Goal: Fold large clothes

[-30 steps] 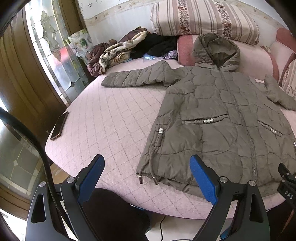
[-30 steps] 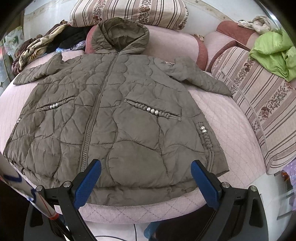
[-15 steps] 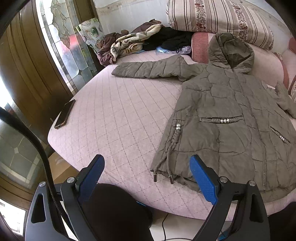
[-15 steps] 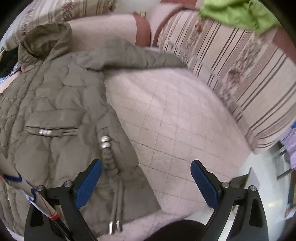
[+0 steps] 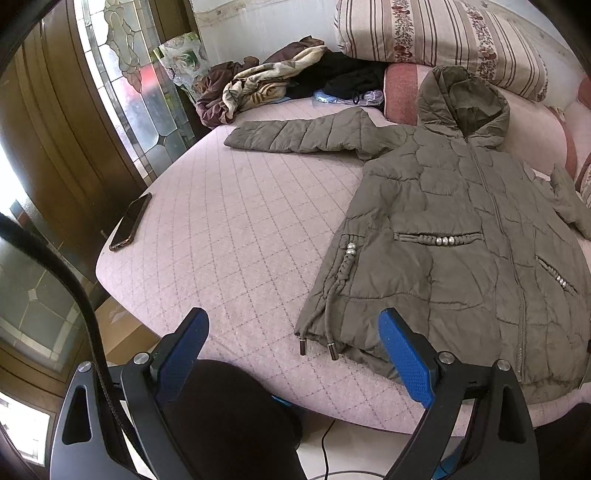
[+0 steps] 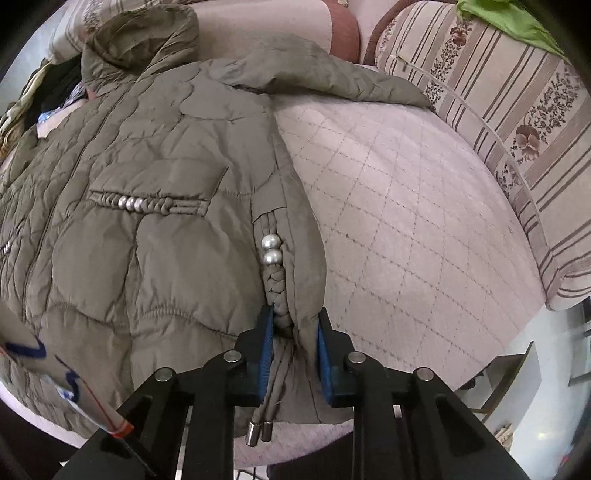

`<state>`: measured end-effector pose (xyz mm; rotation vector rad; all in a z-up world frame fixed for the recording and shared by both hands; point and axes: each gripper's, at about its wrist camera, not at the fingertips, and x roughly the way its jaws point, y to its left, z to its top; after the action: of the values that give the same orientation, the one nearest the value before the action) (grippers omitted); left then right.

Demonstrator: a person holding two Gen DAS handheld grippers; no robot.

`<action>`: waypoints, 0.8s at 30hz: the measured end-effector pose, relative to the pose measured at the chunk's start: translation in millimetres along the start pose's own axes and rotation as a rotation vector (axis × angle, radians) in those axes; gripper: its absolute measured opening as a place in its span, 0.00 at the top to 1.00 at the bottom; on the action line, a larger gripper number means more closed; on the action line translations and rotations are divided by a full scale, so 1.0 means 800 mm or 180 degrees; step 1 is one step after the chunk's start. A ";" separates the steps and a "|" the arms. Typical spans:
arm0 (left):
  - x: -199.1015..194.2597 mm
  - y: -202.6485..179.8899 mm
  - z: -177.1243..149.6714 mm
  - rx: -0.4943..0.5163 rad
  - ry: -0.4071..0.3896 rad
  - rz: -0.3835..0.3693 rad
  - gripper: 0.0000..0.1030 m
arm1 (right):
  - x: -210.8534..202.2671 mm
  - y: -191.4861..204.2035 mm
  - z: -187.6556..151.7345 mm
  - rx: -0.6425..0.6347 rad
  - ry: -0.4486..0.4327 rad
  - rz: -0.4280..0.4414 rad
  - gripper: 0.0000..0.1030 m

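Observation:
An olive quilted hooded jacket (image 5: 461, 236) lies flat, front up, on the pink quilted bed (image 5: 236, 236), sleeves spread out. My left gripper (image 5: 295, 350) is open and empty, at the bed's near edge, just left of the jacket's lower left corner with its two drawstrings (image 5: 317, 343). In the right wrist view my right gripper (image 6: 295, 325) is shut on the jacket's (image 6: 147, 221) lower right side edge, by the braided cord with two silver beads (image 6: 271, 251). The right sleeve (image 6: 332, 77) stretches toward the striped cushion.
A phone (image 5: 131, 221) lies at the bed's left edge. A pile of clothes (image 5: 280, 85) and a striped pillow (image 5: 436, 40) sit at the back. A striped floral cushion (image 6: 517, 129) borders the bed's right side, with a green cloth (image 6: 509, 18) on top.
My right gripper has swung to the jacket's lower right edge and closed on it. My left gripper has shifted left, so more bare bed and the phone show.

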<state>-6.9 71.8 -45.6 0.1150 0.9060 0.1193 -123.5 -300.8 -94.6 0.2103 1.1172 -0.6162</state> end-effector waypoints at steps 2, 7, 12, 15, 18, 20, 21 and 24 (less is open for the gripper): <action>-0.001 0.000 0.000 0.0009 0.0009 0.0000 0.10 | -0.009 -0.005 0.001 0.0067 -0.0056 -0.0015 0.72; 0.001 0.002 0.004 -0.0034 -0.0017 0.0047 0.10 | -0.071 -0.006 0.004 0.0177 -0.0431 -0.0094 0.61; 0.012 0.010 0.012 -0.0113 0.0009 0.0008 0.10 | -0.123 0.035 0.012 -0.0021 -0.0813 0.0037 0.34; 0.015 0.022 0.019 -0.0174 -0.0018 0.0007 0.10 | -0.137 0.080 0.018 -0.0259 -0.0942 0.0188 0.29; 0.018 0.038 0.029 -0.0221 -0.0095 0.0079 0.10 | -0.144 0.133 0.021 -0.0543 -0.1022 0.0280 0.29; 0.020 0.049 0.035 -0.0250 -0.0127 0.0101 0.10 | -0.149 0.173 0.021 -0.0726 -0.1053 0.0375 0.29; 0.024 0.057 0.039 -0.0279 -0.0128 0.0095 0.10 | -0.148 0.187 0.020 -0.0791 -0.1049 0.0416 0.29; 0.035 0.075 0.048 -0.0367 -0.0118 0.0110 0.10 | -0.149 0.232 0.016 -0.1017 -0.1002 0.0526 0.28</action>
<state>37.3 133.4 -35.2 0.0255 0.8584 0.2007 -44.7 -112.4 -9.8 -0.0690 0.8676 -0.3035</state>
